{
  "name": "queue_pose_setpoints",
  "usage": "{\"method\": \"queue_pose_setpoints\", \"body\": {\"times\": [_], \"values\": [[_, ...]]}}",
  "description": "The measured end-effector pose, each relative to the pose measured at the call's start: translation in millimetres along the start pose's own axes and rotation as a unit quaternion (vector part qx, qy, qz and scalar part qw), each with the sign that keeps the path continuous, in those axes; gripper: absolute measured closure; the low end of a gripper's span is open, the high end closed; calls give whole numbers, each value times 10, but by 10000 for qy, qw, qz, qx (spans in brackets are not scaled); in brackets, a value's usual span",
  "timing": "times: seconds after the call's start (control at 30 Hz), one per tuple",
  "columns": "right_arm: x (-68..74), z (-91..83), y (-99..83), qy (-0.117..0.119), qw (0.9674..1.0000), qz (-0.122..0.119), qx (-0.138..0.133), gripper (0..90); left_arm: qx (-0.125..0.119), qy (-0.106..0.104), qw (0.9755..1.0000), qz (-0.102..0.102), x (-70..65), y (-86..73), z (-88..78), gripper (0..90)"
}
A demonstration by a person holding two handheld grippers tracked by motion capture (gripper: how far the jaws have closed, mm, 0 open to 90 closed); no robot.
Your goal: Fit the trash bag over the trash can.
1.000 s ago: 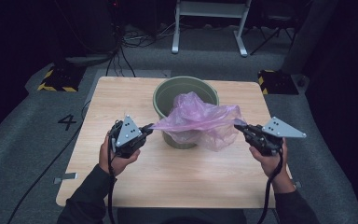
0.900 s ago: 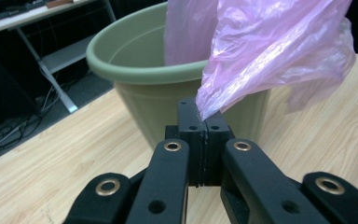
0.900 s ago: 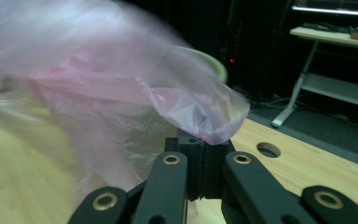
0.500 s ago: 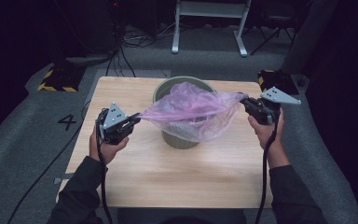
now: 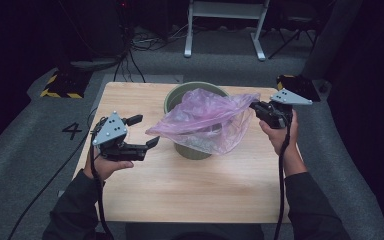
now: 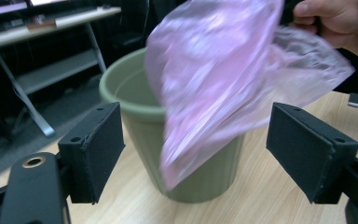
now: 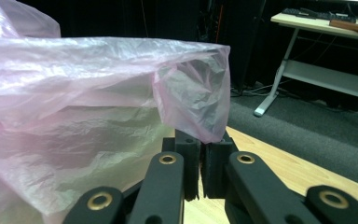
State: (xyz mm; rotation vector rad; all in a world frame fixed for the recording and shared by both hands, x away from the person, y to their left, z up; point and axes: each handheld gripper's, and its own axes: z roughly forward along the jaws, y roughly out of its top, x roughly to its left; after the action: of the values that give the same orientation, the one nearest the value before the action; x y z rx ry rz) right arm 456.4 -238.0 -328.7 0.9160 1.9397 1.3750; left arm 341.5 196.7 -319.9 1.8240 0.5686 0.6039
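Roughly halfway, I judge: pink bag (image 5: 202, 120) drapes over the green bin (image 5: 192, 95) near the table's far edge. Right gripper (image 5: 258, 108) pinches one corner; left gripper (image 5: 145, 131) spread, empty. Lining unfinished.

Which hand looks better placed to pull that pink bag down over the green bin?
The right. The right gripper is shut on the pink bag at its edge above the green bin; the left gripper stands open beside it, holding nothing.
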Motion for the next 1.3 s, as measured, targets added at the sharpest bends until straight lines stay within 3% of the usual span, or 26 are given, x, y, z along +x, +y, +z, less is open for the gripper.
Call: {"method": "queue_pose_setpoints", "body": {"times": [0.1, 0.17, 0.27, 0.33, 0.47, 0.53, 0.6, 0.67, 0.77, 0.83, 0.9, 1.03, 1.13, 1.17, 1.3], "values": [[36, -15, 38, 52, 9999, -112, -2, 862, 106, -95, 9993, 354, -135, 132, 72, 227], [66, -10, 62, 30, 9998, -210, 36, 858, 328, -156, 9975, 613, -199, 228, 197, 326], [97, 8, 92, 45, 9995, -303, 70, 854, 571, -53, 9948, 845, -213, 307, 363, 432], [109, 26, 105, 93, 9992, -362, 114, 862, 761, 78, 9917, 1037, -193, 349, 488, 545], [137, 82, 120, 150, 9984, -476, 248, 867, 905, 138, 9896, 1112, -95, 356, 643, 699], [146, 106, 122, 170, 9981, -496, 316, 867, 840, -6, 9909, 1052, -37, 347, 666, 789], [150, 134, 122, 153, 9978, -526, 377, 867, 801, 71, 9913, 1046, 13, 340, 675, 885], [144, 149, 124, 159, 9979, -500, 384, 867, 809, 3, 9914, 1024, 69, 325, 679, 898], [135, 178, 129, 108, 9978, -502, 414, 867, 761, 115, 9926, 939, 146, 303, 670, 900], [126, 199, 130, 85, 9978, -488, 438, 867, 668, 36, 9956, 653, 238, 296, 656, 900], [118, 220, 127, 72, 9977, -482, 466, 867, 594, 62, 9969, 511, 335, 286, 641, 900], [79, 284, 92, 42, 9971, -439, 619, 866, 409, 15, 9992, 42, 527, 249, 657, 900], [38, 341, 47, 16, 9958, -454, 800, 867, 383, 125, 9989, -230, 686, 173, 718, 900], [30, 354, 35, 7, 9954, -434, 849, 867, 377, 139, 9983, -432, 780, 116, 761, 900], [-16, 410, -25, -14, 9940, -366, 1035, 867, 300, 311, 9959, -799, 974, -13, 860, 900]]}}
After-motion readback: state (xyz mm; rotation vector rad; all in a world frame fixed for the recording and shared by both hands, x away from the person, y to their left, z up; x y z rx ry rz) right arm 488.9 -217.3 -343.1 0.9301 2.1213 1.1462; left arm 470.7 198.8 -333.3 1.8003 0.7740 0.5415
